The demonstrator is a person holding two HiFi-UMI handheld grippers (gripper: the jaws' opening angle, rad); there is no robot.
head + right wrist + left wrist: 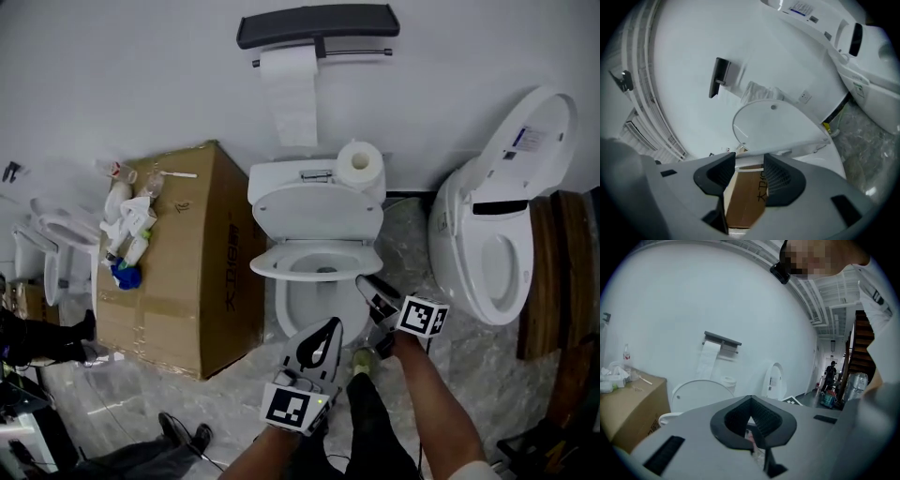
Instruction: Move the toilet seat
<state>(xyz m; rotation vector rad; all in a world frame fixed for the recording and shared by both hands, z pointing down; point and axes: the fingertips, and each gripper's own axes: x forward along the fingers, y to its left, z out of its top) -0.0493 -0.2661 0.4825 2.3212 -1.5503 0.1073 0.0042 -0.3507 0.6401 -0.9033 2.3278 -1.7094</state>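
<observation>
Standing wide apart with nothing between them, the jaws of the right gripper (749, 164) frame only a strip of the brown cardboard box (749, 199) beyond. The jaws of the left gripper (751, 401) are pressed together at their tips and hold nothing. In the head view both grippers hang in front of the toilet, the left gripper (333, 325) at about 6 o'clock from the bowl (298, 305) and the right gripper (367, 284) at about 4 o'clock, near the rim but not gripping it. The toilet seat (272, 263) is at 12 o'clock from the grippers, lying as a white ring over the bowl, with the lid (317, 208) tilted up behind it towards the tank (281, 174). A paper roll (361, 164) stands on the tank, and a paper holder (317, 28) is fixed to the wall at 12 o'clock above it. The cardboard box (187, 262) sits at 9 o'clock from the toilet with bottles (127, 225) on top. A second toilet (497, 216) is at 3 o'clock, on the marbled floor (412, 234).
</observation>
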